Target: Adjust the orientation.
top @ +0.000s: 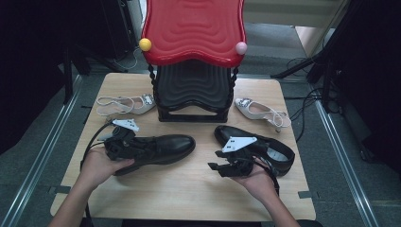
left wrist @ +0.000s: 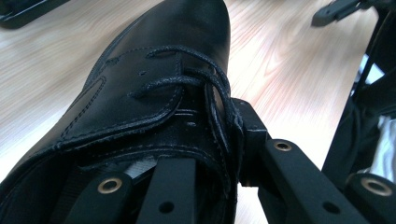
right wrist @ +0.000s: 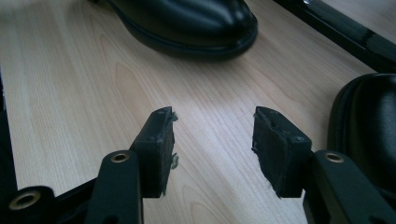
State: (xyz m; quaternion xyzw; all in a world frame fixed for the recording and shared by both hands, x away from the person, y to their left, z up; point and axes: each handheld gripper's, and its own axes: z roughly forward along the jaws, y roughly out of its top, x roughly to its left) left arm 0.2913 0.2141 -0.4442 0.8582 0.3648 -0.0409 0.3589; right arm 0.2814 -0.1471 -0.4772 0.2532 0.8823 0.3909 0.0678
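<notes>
We have the left gripper [top: 124, 143] pinched on the collar of the glossy black leather lace-up shoe [top: 161, 147] at left of centre in the high view, one jaw inside the opening and one outside by the laces, so the grip bears on soft leather near the heel and the long toe can sag or twist free if lifted quickly. The right gripper [right wrist: 212, 140] hovers spread and empty over the pale wooden table [top: 189, 189], just beside the second black leather shoe [top: 265, 146] at right; we judge that a careless swing could knock either shoe against the black-and-red wavy plastic rack [top: 194, 71] at the frame's upper centre.

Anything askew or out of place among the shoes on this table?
Nothing damaged or spilled. The left black leather shoe sits tilted, its heel end clamped in the left gripper; the right black shoe lies flat beside the open right gripper.
</notes>
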